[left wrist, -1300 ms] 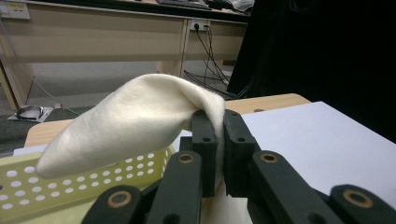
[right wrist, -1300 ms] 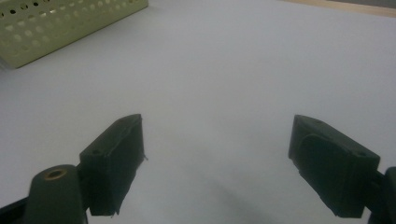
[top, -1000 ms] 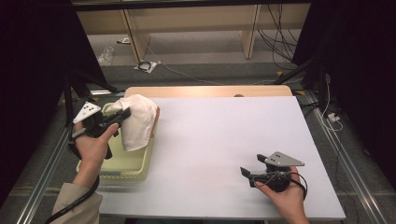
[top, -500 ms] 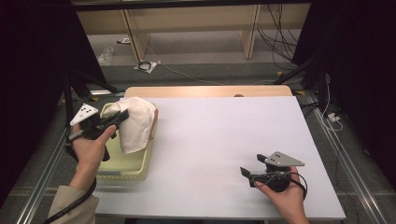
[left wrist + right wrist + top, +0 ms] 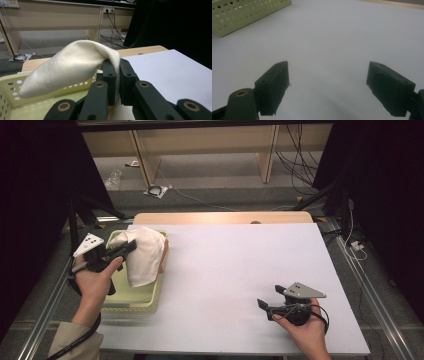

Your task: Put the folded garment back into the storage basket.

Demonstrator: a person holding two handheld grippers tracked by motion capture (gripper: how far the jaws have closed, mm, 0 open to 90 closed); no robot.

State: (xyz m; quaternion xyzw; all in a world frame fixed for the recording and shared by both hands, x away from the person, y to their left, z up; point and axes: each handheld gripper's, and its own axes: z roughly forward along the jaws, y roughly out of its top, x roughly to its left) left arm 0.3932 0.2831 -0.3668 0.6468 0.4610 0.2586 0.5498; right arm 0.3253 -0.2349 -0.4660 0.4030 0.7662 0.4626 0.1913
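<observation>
1 cloth (image 5: 142, 255) – pinched by L gripper (image 5: 131, 246) | 1 basket (image 5: 131, 306) | R gripper (image 5: 270, 301) – spread

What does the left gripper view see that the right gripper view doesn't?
Left gripper view: the left tool is shut on a white cloth lifted above the basket, with the floor and cables behind it.
Right gripper view: the right tool has its jaws wide open, low over a bare part of the table.
Both: the yellow basket with its little holes, and the white table.
</observation>
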